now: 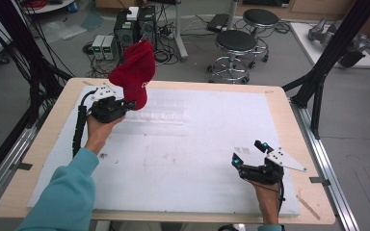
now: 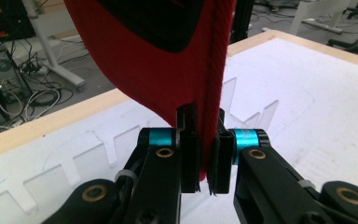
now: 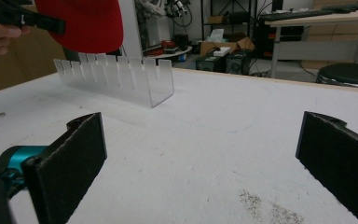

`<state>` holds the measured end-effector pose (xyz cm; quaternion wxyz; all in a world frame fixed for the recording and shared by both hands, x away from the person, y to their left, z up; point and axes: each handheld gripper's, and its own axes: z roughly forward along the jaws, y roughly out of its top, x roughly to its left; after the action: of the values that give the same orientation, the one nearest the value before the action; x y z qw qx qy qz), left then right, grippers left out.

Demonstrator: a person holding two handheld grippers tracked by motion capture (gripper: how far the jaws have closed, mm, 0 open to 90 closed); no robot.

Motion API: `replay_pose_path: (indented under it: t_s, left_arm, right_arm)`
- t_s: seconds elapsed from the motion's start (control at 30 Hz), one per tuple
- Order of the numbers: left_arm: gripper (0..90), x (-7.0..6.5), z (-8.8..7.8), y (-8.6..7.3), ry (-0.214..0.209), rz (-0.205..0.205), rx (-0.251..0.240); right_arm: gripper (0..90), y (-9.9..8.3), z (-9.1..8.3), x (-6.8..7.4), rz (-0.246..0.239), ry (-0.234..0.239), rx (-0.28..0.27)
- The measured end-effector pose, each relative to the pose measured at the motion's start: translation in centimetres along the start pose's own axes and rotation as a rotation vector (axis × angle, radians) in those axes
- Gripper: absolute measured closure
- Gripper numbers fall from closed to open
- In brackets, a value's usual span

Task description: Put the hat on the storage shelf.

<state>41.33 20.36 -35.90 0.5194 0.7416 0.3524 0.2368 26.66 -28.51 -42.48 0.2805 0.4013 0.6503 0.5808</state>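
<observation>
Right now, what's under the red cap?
The red cap hangs from the left tool, shut on its edge. Below it stands a clear slotted rack on the white mat. The rack's far end is hidden behind the cap.

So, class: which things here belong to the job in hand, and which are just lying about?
In the job:
- red cap
- left gripper, clamped on it
- clear slotted rack
- right gripper, open

Lying about:
- stools
- computer boxes

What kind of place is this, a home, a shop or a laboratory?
Most likely a laboratory or workshop for recording handling tasks. The table stands inside a black metal frame, computer boxes with loose cables sit on the floor, and round work stools stand behind it.
</observation>
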Motion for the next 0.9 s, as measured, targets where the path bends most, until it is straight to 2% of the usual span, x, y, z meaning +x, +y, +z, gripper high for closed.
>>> replay_pose_path:
  t_s: [0.1, 0.3, 0.43, 0.57, 0.73, 0.9]
  left_arm:
    - [85.2, 0.3, 0.1, -0.3, 0.005, -0.014, -0.004]
    - [85.2, 0.4, 0.4, -0.5, 0.016, -0.004, 0.021]
    - [85.2, 0.4, 0.6, -0.7, 0.019, -0.001, 0.033]
    - [85.2, 0.3, 1.0, -1.0, 0.020, 0.003, 0.048]
    - [85.1, 0.3, 1.1, -1.1, 0.020, 0.006, 0.046]
    - [85.2, 0.3, 1.2, -1.1, 0.022, 0.007, 0.041]
  right_arm:
    - [0.5, -0.4, 0.3, 0.0, 0.009, 0.003, -0.006]
    - [0.5, -0.6, 1.4, 0.2, 0.025, 0.008, -0.018]
    - [0.5, -0.7, 2.0, 0.4, 0.019, -0.011, -0.018]
    - [0.5, -0.7, 2.4, 0.5, 0.016, -0.027, -0.041]
    - [0.5, -0.9, 2.9, 0.6, 0.012, -0.032, -0.014]
    - [0.5, -1.0, 3.2, 1.0, -0.019, -0.043, 0.005]
